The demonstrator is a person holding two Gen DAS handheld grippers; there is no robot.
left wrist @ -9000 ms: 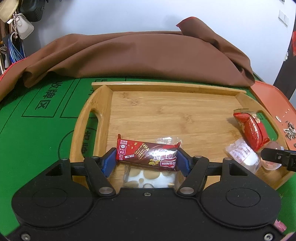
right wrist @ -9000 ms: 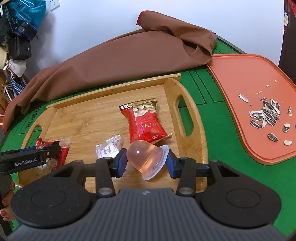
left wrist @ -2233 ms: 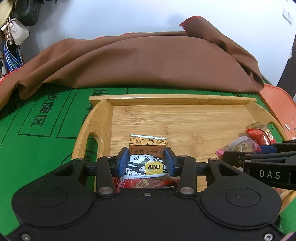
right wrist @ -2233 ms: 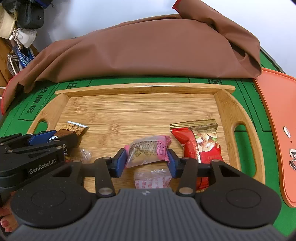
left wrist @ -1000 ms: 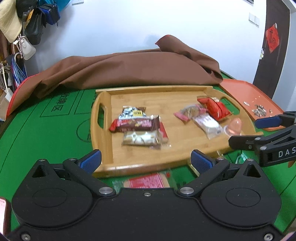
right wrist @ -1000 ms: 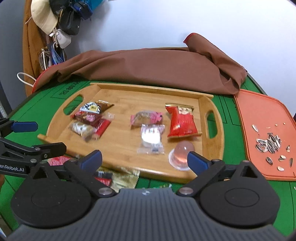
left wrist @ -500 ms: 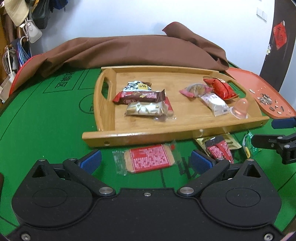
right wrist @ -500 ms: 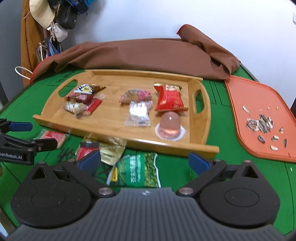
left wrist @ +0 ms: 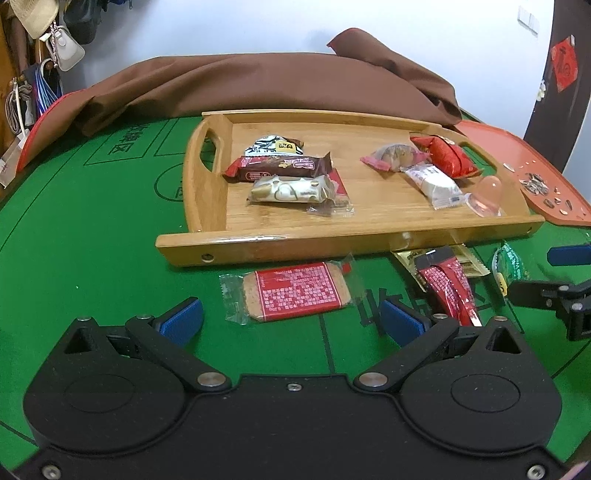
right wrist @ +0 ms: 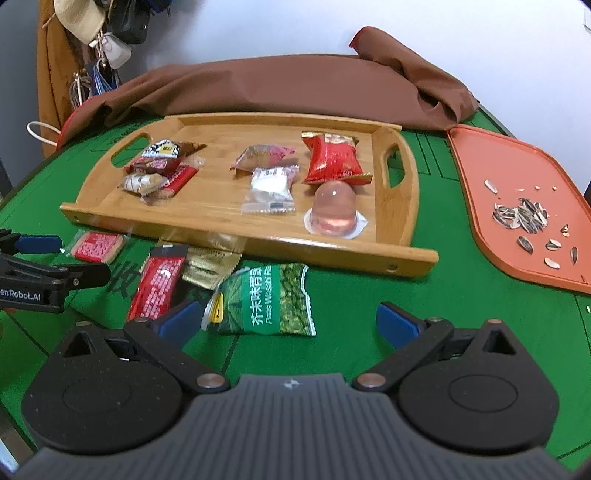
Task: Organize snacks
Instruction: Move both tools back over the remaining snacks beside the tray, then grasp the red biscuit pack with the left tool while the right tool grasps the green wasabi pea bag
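The bamboo tray (left wrist: 303, 245) (right wrist: 258, 242) holds several snacks: bars at its left, a pink packet, a white packet, a red nut bag (right wrist: 334, 158) and a jelly cup (right wrist: 334, 212). On the green felt in front lie a red-labelled biscuit (left wrist: 295, 291) (right wrist: 96, 245), a red stick pack (left wrist: 448, 286) (right wrist: 157, 284), a gold sachet (right wrist: 210, 267) and a green wasabi-pea bag (right wrist: 267, 299). My left gripper (left wrist: 291, 321) is open and empty, just behind the biscuit. My right gripper (right wrist: 288, 321) is open and empty, over the pea bag's near edge.
A brown cloth (left wrist: 258, 88) is heaped behind the tray. An orange tray (right wrist: 517, 206) with sunflower seeds lies at the right. Bags and a hat (right wrist: 77, 18) hang at the far left.
Both grippers let go of their snacks in the tray, opened wide and drew back. In the last half second both moved closer to the packets on the felt.
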